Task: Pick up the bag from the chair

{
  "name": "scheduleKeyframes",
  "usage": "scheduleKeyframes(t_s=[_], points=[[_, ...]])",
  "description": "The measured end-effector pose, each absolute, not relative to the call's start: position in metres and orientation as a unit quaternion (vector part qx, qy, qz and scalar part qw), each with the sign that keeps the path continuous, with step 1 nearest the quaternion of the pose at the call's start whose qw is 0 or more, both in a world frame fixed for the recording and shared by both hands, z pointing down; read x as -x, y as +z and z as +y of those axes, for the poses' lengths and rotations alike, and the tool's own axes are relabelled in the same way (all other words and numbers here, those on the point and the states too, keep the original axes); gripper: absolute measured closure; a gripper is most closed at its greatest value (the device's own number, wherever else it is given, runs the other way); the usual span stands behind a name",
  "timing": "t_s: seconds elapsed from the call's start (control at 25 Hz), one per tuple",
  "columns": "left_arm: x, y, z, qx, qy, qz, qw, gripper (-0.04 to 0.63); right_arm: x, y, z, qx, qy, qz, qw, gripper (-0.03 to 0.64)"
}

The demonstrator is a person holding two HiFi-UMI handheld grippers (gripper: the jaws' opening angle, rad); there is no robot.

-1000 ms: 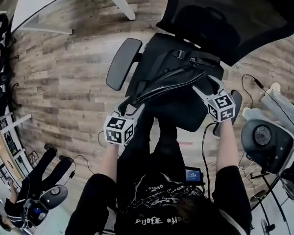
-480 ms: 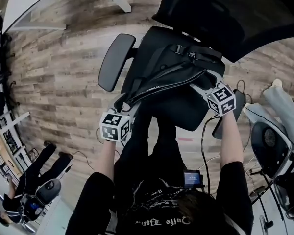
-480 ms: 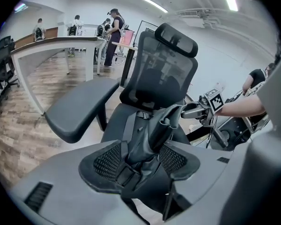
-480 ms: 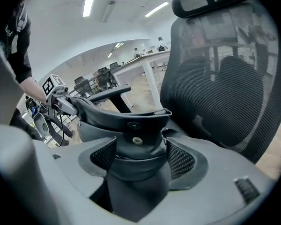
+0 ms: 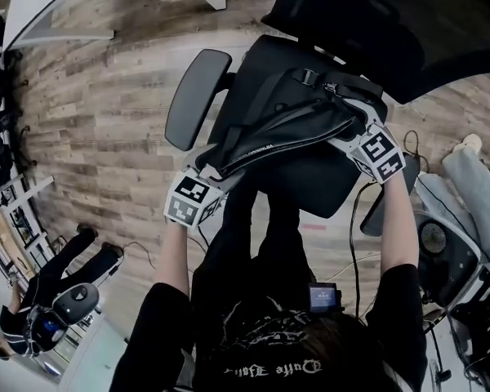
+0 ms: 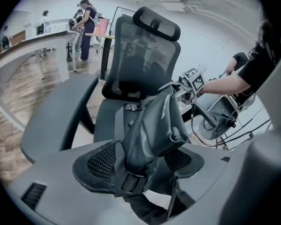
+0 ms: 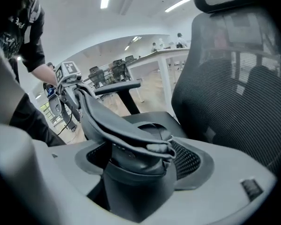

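- the left gripper [image 5: 211,170] is closed on one end of the black bag [image 5: 290,129], at a strap with a buckle.
- the right gripper [image 5: 349,131] clamps the other end.
- the bag stretches between them, over the seat of the chair [image 5: 310,182].

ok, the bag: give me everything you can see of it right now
The bag is black and soft, fabric or leatherette by its look, long and slim, with white lettering along one side and webbing straps with plastic buckles. It is stretched lengthwise over the chair seat, one end pinched in the tongs of the left gripper, the other in those of the right gripper. Whether its underside touches the seat can't be told.
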State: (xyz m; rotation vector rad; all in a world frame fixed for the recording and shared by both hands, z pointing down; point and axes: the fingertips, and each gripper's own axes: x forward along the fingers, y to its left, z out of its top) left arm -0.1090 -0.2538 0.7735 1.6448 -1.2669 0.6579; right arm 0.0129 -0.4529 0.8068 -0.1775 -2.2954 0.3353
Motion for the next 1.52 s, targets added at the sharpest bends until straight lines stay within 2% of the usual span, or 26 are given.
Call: scheduleKeyframes(t_s=[0.12,0.36,0.4,0.44,0.52,0.76,0.84,1.04,1.32,1.52], points=[[0.084,0.778,-0.256,-0.693,0.276,-0.452,0.489,0.264,-0.008,0.812,-0.441,0.103,0.143,-0.899,0.402,0.227],[0.075,0.786,-0.295,-0.688,0.285,-0.489,0.454,0.267,-0.002,0.812,-0.44,0.093,0.156,-0.901,0.394,0.261],[0.077,0.791,-0.296,-0.686,0.277,-0.498,0.453,0.288,0.0,0.812,-0.44,0.088,0.156,-0.903,0.391,0.263],[0.08,0.795,-0.295,-0.683,0.268,-0.508,0.451,0.34,0.002,0.811,-0.441,0.081,0.156,-0.905,0.387,0.27],[0.083,0.799,-0.294,-0.679,0.246,-0.521,0.455,0.38,0.004,0.81,-0.443,0.068,0.159,-0.909,0.38,0.304],[0.104,0.802,-0.304,-0.63,0.149,-0.583,0.491,0.418,0.005,0.812,-0.451,0.041,0.188,-0.911,0.365,0.404],[0.104,0.8,-0.306,-0.633,0.153,-0.582,0.487,0.454,0.005,0.813,-0.452,0.033,0.198,-0.911,0.361,0.408],[0.104,0.802,-0.304,-0.635,0.148,-0.575,0.495,0.488,0.007,0.813,-0.452,0.007,0.217,-0.91,0.353,0.416],[0.106,0.795,-0.292,-0.631,0.127,-0.583,0.496,0.5,0.003,0.796,-0.437,-0.038,0.213,-0.912,0.349,0.428],[0.111,0.779,-0.277,-0.647,0.163,-0.577,0.471,0.506,-0.009,0.784,-0.409,-0.081,0.239,-0.906,0.339,0.43]])
